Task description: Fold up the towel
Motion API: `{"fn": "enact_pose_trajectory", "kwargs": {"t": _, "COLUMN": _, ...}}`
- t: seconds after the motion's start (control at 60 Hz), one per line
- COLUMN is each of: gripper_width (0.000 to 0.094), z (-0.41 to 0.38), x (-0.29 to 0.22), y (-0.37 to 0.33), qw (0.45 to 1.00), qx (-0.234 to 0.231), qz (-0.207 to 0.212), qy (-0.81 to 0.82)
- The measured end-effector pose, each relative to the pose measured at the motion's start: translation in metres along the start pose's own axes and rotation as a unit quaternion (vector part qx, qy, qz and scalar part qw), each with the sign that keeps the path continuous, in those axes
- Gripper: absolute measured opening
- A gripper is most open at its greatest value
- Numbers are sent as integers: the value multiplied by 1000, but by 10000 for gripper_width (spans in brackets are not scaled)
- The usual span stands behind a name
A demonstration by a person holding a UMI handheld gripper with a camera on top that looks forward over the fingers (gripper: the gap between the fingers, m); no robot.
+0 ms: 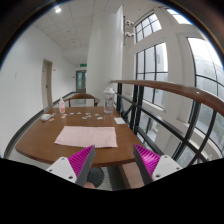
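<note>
Pink, flat rectangular cloth towel [86,136] lies spread on the brown wooden table [40,142], ready for folding, beyond the open, empty two-finger claw [112,160].

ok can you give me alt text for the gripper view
A pale pink towel lies flat and unfolded on a curved wooden table, beyond the open gripper, whose pink-padded fingers hold nothing. Small items sit at the table's far end, with tall windows alongside.
</note>
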State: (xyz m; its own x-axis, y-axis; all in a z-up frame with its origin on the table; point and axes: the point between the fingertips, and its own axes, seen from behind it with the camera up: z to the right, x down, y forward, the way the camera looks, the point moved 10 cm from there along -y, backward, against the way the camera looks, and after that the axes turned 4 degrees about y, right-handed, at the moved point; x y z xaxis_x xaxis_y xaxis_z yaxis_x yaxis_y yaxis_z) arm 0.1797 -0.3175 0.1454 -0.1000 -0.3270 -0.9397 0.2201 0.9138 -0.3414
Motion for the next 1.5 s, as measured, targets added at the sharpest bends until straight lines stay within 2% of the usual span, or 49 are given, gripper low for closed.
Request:
{"fn": "enact_pose_trajectory", "kwargs": {"t": 0.267, "gripper_width": 796, "z": -25, "x": -6, "y": 31, "qw": 999, "qx": -10, "qz": -13, "qy": -28}}
{"fn": "enact_pose_trajectory", "kwargs": {"t": 0.433, "gripper_width": 781, "z": -108, "x": 5, "y": 62, "qw": 993, "qx": -101, "qz": -52, "qy": -31}}
{"fn": "enact_pose_trajectory", "kwargs": {"t": 0.5, "gripper_width": 738, "z": -136, "x": 11, "y": 78, "qw": 989, "qx": -128, "qz": -66, "qy": -41}}
{"fn": "enact_pose_trajectory", "kwargs": {"t": 0.567, "gripper_width": 678, "z": -161, "x": 14, "y": 99, "qw": 986, "qx": -137, "qz": -78, "qy": -51}}
{"fn": "enact_pose_trajectory", "kwargs": {"t": 0.683, "gripper_width": 639, "z": -197, "x": 16, "y": 141, "qw": 982, "qx": -146, "qz": -104, "qy": -59}}
{"fn": "enact_pose_trajectory", "kwargs": {"t": 0.817, "gripper_width": 637, "z": -237, "x": 18, "y": 184, "qw": 975, "qx": -162, "qz": -131, "qy": -77}}
{"fn": "enact_pose_trajectory", "kwargs": {"t": 0.883, "gripper_width": 598, "z": -238, "x": 28, "y": 194, "qw": 972, "qx": -154, "qz": -156, "qy": -89}}
{"fn": "enact_pose_trajectory", "kwargs": {"t": 0.9, "gripper_width": 647, "z": -240, "x": 28, "y": 195, "qw": 971, "qx": -160, "qz": -155, "qy": -87}}
{"fn": "enact_pose_trajectory", "kwargs": {"t": 0.917, "gripper_width": 556, "z": -243, "x": 28, "y": 201, "qw": 972, "qx": -163, "qz": -150, "qy": -84}}
{"fn": "enact_pose_trajectory", "kwargs": {"t": 0.933, "gripper_width": 545, "z": -242, "x": 28, "y": 200, "qw": 971, "qx": -164, "qz": -152, "qy": -84}}
{"fn": "enact_pose_trajectory", "kwargs": {"t": 0.95, "gripper_width": 473, "z": -243, "x": 28, "y": 200, "qw": 970, "qx": -170, "qz": -153, "qy": -82}}
{"fn": "enact_pose_trajectory", "kwargs": {"t": 0.967, "gripper_width": 475, "z": -244, "x": 28, "y": 200, "qw": 969, "qx": -174, "qz": -154, "qy": -78}}
{"fn": "enact_pose_trajectory", "kwargs": {"t": 1.0, "gripper_width": 416, "z": -245, "x": 29, "y": 199, "qw": 968, "qx": -182, "qz": -156, "qy": -73}}
{"fn": "enact_pose_trajectory", "kwargs": {"t": 1.1, "gripper_width": 32, "z": -243, "x": 28, "y": 204, "qw": 972, "qx": -172, "qz": -134, "qy": -89}}
{"fn": "enact_pose_trajectory", "kwargs": {"t": 1.133, "gripper_width": 5, "z": -242, "x": 27, "y": 204, "qw": 973, "qx": -170, "qz": -129, "qy": -89}}
{"fn": "enact_pose_trajectory", "kwargs": {"t": 1.25, "gripper_width": 3, "z": -243, "x": 18, "y": 202, "qw": 975, "qx": -177, "qz": -103, "qy": -84}}
{"fn": "enact_pose_trajectory", "kwargs": {"t": 1.317, "gripper_width": 2, "z": -233, "x": -1, "y": 194, "qw": 979, "qx": -175, "qz": -75, "qy": -77}}
{"fn": "enact_pose_trajectory", "kwargs": {"t": 1.417, "gripper_width": 5, "z": -195, "x": -37, "y": 185, "qw": 988, "qx": -142, "qz": -38, "qy": -50}}
{"fn": "enact_pose_trajectory", "kwargs": {"t": 1.5, "gripper_width": 7, "z": -147, "x": -52, "y": 185, "qw": 995, "qx": -92, "qz": -21, "qy": -36}}
